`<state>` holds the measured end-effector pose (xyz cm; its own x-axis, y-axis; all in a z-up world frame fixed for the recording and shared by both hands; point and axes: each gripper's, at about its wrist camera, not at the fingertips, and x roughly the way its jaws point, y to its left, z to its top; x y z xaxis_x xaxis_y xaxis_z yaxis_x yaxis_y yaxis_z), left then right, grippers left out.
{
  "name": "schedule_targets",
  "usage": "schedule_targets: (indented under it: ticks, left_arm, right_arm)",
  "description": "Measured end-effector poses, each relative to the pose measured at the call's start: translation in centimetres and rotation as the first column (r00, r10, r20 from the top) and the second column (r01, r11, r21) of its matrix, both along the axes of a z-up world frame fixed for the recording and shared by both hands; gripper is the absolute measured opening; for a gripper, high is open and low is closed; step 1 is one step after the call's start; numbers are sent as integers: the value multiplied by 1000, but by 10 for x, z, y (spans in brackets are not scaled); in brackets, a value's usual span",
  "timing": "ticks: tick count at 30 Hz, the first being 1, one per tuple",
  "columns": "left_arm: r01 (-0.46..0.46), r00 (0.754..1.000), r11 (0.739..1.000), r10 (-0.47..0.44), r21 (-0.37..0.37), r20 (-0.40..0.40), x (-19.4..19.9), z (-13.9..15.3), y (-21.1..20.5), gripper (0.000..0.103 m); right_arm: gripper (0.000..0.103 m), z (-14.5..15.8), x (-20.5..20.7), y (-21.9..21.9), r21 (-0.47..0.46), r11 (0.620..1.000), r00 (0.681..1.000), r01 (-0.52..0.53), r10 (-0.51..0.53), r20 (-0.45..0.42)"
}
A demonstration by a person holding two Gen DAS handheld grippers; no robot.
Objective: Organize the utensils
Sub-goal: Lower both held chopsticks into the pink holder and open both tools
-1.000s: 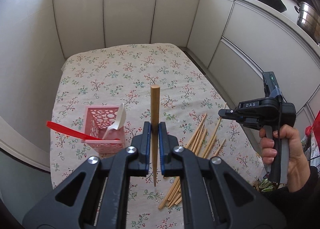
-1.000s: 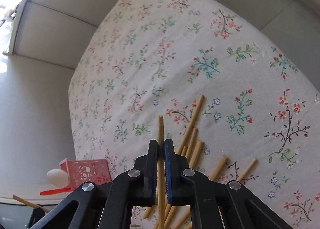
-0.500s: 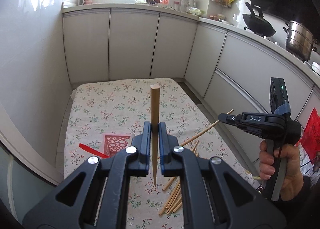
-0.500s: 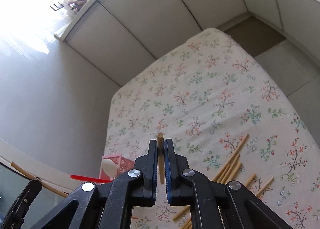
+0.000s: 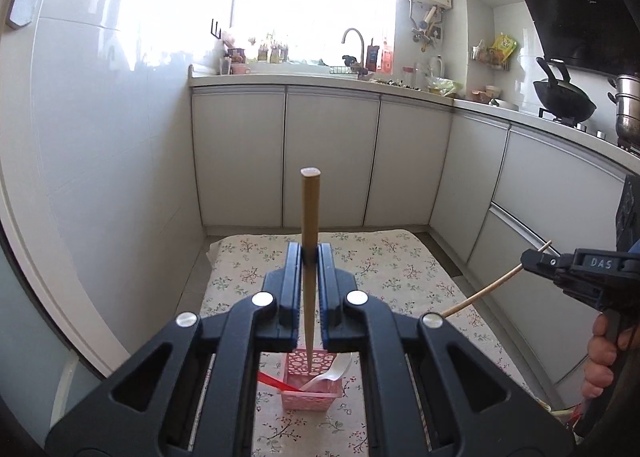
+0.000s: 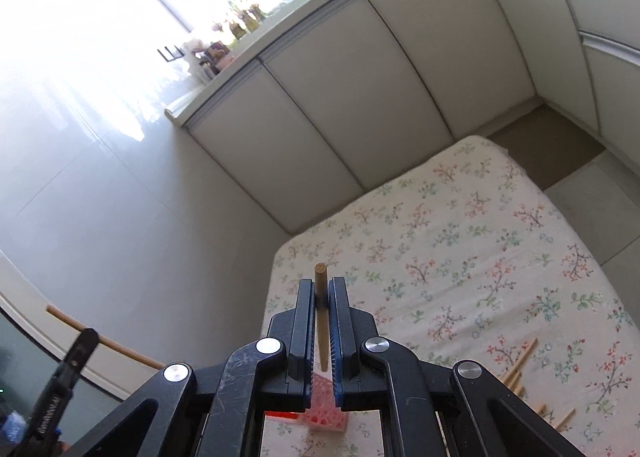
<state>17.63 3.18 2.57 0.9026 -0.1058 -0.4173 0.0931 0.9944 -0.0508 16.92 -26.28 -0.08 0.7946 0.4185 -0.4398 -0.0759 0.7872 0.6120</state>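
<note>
The left claw (image 5: pixel 308 257) is clenched on an upright chopstick (image 5: pixel 309 217) whose tip hangs above the pink basket (image 5: pixel 310 397) on the floral cloth (image 5: pixel 400 269); a red spoon (image 5: pixel 276 381) and a white spoon (image 5: pixel 332 371) lean in the basket. To the right, the right claw (image 6: pixel 320 299) grips another chopstick (image 6: pixel 320 285), with loose chopsticks (image 6: pixel 520 369) lying on the cloth near its right edge.

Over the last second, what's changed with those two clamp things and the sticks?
Both grippers rose and tipped upward. The left gripper now hangs above the pink basket, which was off to its left before. The right gripper lifted its chopstick clear of the pile on the cloth. Unchanged: each stays shut on one chopstick; basket, spoons and loose sticks haven't moved.
</note>
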Motion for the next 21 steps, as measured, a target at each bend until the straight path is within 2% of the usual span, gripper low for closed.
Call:
schedule_targets:
  ticks: [10,21]
  left_arm:
    - [-23,990,999,29,44,-140,45,-49,-6,8]
    - [-15,977,998,26,53,-214,58,-62,-8,8]
  right_arm:
    - [6,-4,26,39,46,996,997,-73,72,16]
    - [6,-26,54,92,-71,985,986,-157,152,-69]
